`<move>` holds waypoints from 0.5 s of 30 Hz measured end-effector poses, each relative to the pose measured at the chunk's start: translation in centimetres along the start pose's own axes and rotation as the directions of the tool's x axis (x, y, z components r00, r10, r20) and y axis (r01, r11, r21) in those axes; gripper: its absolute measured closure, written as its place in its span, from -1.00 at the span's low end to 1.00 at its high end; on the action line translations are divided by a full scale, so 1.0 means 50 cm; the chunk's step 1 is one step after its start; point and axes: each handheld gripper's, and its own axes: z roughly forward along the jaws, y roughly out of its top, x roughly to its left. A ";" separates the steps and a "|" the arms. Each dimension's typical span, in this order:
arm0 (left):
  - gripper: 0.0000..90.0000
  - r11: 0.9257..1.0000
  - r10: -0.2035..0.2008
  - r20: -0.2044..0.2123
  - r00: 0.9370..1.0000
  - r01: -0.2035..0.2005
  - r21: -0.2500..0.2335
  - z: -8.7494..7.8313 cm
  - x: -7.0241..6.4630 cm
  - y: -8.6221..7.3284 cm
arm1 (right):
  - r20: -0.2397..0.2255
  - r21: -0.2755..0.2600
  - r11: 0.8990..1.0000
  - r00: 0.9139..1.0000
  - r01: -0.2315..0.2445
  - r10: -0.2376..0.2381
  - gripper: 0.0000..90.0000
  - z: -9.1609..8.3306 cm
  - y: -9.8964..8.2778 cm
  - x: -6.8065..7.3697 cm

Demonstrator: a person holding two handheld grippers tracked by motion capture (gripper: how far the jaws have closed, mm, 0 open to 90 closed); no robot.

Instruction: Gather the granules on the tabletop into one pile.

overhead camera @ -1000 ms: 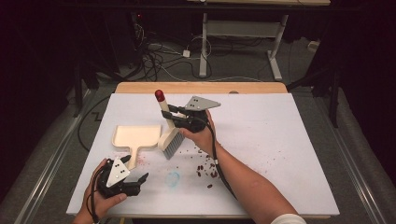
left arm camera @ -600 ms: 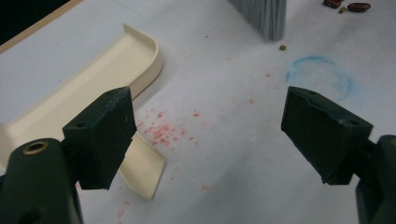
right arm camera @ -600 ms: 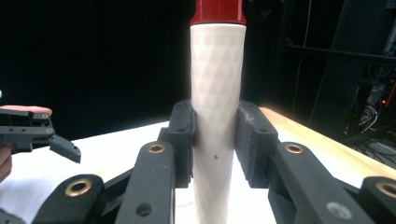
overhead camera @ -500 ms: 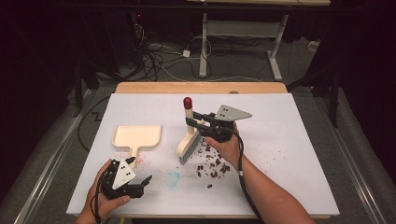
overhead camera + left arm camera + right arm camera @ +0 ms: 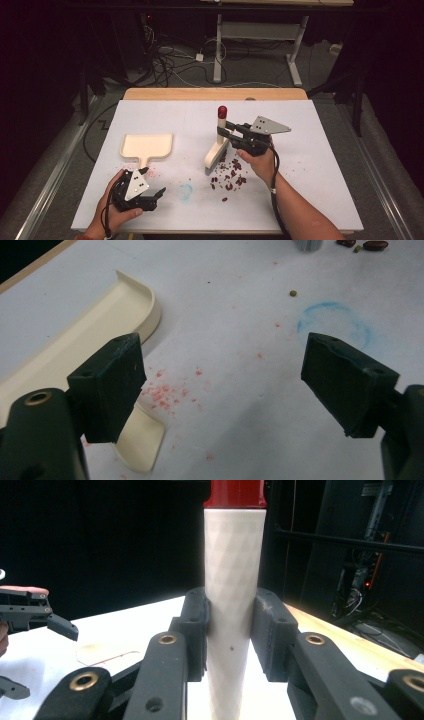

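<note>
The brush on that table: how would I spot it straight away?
Look at the white table, right of middle, above the scattered red beans. The brush stands upright there, held in the right tongs. Its cream handle has a red cap, unlike the flat cream dustpan to its left.

Right gripper (image 5: 223, 134) out over mid-table, jaws clamped tight around a brush handle (image 5: 232, 605), forearm reaching in from the bottom right. Left gripper (image 5: 159, 193) low near the front edge on the left, held in the left hand (image 5: 116, 205), its 2 jaws spread wide with nothing between them, pointing right across the table.
</note>
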 end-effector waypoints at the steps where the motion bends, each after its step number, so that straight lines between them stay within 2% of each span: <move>1: -0.62 1.000 0.000 0.000 1.000 0.000 0.000 0.000 0.000 0.000 | 0.000 0.000 1.000 1.000 0.000 0.000 0.55 0.000 0.000 0.000; 6: -0.62 1.000 0.004 0.003 1.000 -0.004 0.000 0.002 0.000 0.003 | 0.022 -0.014 1.000 1.000 -0.001 0.001 0.55 -0.004 0.009 0.002; 11: -0.62 1.000 0.002 0.000 1.000 -0.002 -0.006 0.002 0.001 0.004 | 0.031 -0.026 1.000 1.000 0.009 -0.008 0.55 0.007 0.030 0.012; 15: -0.62 1.000 -0.004 -0.011 1.000 0.004 -0.019 -0.004 0.006 0.004 | -0.001 -0.034 0.999 1.000 0.014 -0.014 0.55 0.026 0.049 0.029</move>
